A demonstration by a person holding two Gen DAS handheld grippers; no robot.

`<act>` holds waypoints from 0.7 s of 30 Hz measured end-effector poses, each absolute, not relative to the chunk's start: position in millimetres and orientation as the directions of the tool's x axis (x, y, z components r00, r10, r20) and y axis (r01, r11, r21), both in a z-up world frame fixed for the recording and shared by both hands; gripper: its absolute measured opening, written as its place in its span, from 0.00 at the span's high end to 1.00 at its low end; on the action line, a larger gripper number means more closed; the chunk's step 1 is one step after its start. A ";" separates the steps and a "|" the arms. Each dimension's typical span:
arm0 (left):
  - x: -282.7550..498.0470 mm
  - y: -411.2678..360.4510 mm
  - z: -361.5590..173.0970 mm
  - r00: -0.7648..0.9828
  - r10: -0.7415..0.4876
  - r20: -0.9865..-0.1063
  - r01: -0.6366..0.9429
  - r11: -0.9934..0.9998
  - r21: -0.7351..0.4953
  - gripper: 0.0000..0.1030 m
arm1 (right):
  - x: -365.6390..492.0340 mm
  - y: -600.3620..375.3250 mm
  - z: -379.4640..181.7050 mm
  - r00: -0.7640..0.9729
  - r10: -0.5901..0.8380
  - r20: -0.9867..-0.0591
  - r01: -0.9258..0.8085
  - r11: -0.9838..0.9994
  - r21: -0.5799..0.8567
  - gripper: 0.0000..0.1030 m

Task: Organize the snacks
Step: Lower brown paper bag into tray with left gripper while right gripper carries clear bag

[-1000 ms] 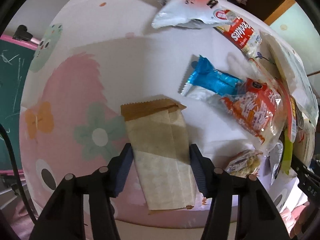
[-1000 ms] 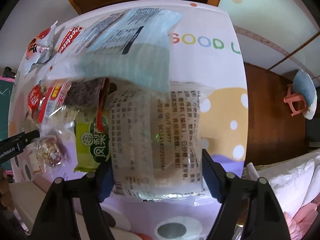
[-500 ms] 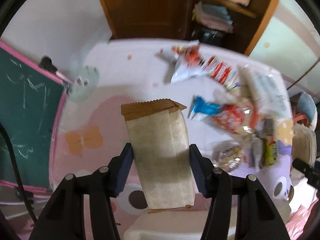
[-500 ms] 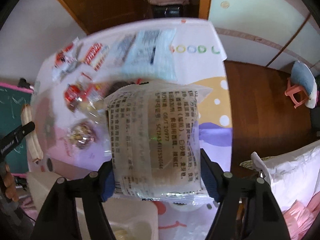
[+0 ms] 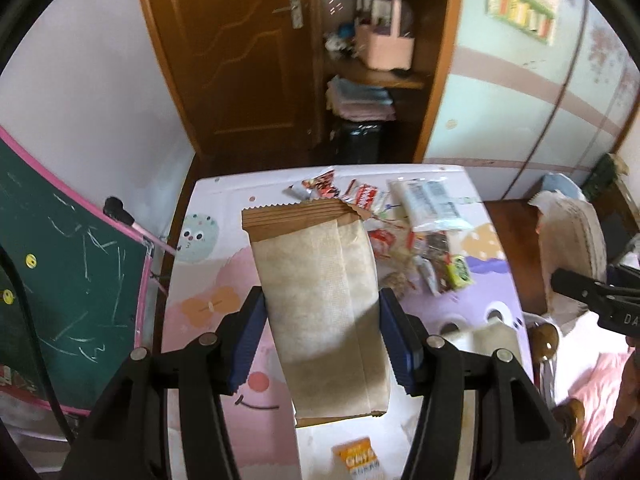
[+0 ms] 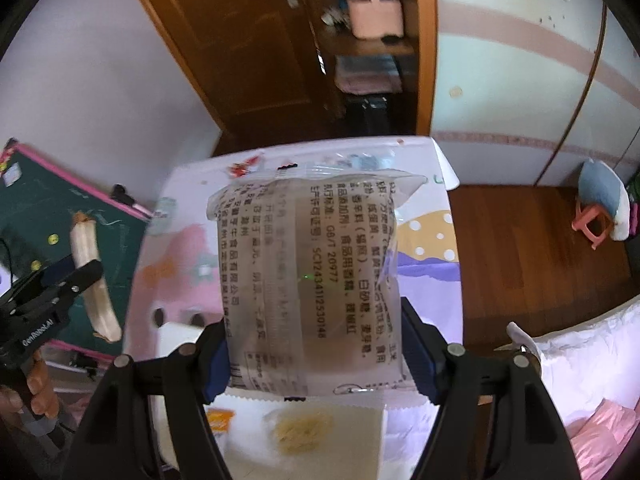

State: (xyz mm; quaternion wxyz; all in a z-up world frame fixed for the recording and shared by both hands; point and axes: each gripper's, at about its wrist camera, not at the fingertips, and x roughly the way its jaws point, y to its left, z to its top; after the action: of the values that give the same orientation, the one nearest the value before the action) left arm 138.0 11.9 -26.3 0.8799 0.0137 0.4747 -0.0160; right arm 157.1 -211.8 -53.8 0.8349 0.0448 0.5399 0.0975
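Snacks (image 5: pixel 416 240) half hidden behind each hand-held gripper's clamped packet: left (image 5: pixel 322 336) brown, right (image 6: pixel 314 344) clear.

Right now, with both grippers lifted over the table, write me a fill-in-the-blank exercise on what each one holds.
1. The left gripper is shut on a ____ paper snack packet.
2. The right gripper clamps a clear packet printed with ____ text.
3. The loose snacks lie on a cartoon-patterned ____.
4. Left of the table leans a green ____.

Missing words: brown; black; table; chalkboard
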 end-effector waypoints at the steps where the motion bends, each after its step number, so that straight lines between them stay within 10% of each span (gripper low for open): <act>1: 128.9 10.8 -21.0 0.554 -0.023 -0.832 0.054 0.998 0.009 0.47 | 147.7 -207.9 -47.1 0.406 0.216 -0.888 -0.124 0.976 0.180 0.30; 21: 27.4 4.3 -28.9 0.502 -0.113 -0.857 0.170 0.985 -0.029 0.47 | 35.1 -150.6 -36.2 0.376 0.253 -0.891 -0.173 0.964 0.201 0.29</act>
State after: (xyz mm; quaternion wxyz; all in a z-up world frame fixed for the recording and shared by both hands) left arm 27.4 4.3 -28.9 0.8662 0.0294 0.4920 -0.0817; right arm 35.1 -150.6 -36.2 0.8287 0.0368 0.5435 0.1284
